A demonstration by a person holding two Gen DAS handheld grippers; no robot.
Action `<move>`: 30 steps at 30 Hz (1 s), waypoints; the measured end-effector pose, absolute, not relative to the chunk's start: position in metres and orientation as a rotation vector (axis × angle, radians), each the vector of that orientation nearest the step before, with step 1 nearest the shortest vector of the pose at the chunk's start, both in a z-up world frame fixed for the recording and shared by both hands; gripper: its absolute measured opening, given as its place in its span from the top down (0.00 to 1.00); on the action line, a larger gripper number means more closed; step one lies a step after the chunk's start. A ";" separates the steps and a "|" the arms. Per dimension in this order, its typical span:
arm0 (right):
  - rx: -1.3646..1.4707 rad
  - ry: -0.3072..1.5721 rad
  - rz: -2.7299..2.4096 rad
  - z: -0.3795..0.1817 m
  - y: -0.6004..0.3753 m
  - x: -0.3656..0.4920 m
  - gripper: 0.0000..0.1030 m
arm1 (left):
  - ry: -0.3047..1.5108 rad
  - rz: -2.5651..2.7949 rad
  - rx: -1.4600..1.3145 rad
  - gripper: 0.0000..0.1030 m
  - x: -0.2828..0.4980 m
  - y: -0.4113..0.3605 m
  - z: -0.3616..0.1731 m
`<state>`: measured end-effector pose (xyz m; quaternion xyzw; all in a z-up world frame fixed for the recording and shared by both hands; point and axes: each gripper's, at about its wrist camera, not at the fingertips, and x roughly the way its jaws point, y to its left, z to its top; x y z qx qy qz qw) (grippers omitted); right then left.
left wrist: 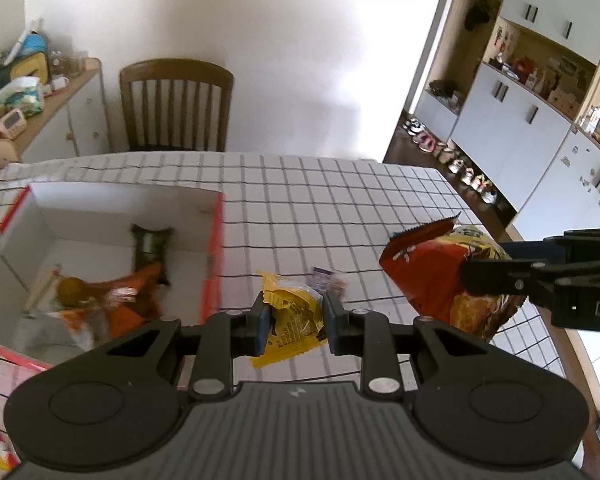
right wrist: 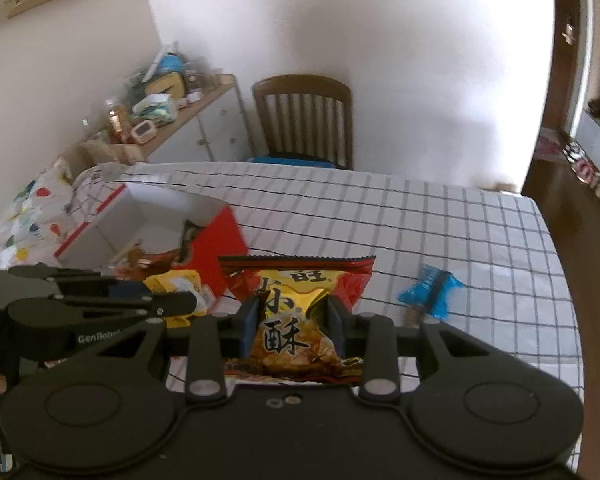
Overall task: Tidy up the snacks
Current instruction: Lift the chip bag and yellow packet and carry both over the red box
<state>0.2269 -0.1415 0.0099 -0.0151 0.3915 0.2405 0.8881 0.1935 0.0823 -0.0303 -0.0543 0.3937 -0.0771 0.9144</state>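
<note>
Beside the box (left wrist: 216,240), left tongs (left wrist: 294,318) grip a yellow packet (left wrist: 292,316); right tongs (right wrist: 294,320) grip a red bag (right wrist: 296,320).

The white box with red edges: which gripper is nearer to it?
Left. The left gripper, holding a yellow packet, is beside the box; the right gripper is farther right.

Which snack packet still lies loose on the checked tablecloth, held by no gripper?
The blue foil packet: it lies alone, while grippers hold the yellow packet and red bag.
</note>
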 end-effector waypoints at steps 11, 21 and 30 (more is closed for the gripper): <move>-0.078 0.797 0.575 0.020 -0.069 0.217 0.67 | 0.795 -0.089 -0.105 0.74 0.188 0.156 -0.010; -0.108 0.783 0.591 0.022 -0.003 0.224 0.67 | 0.801 -0.017 -0.123 0.74 0.205 0.232 -0.005; -0.143 0.782 0.553 0.010 0.052 0.245 0.67 | 0.827 0.049 -0.075 0.74 0.233 0.283 -0.023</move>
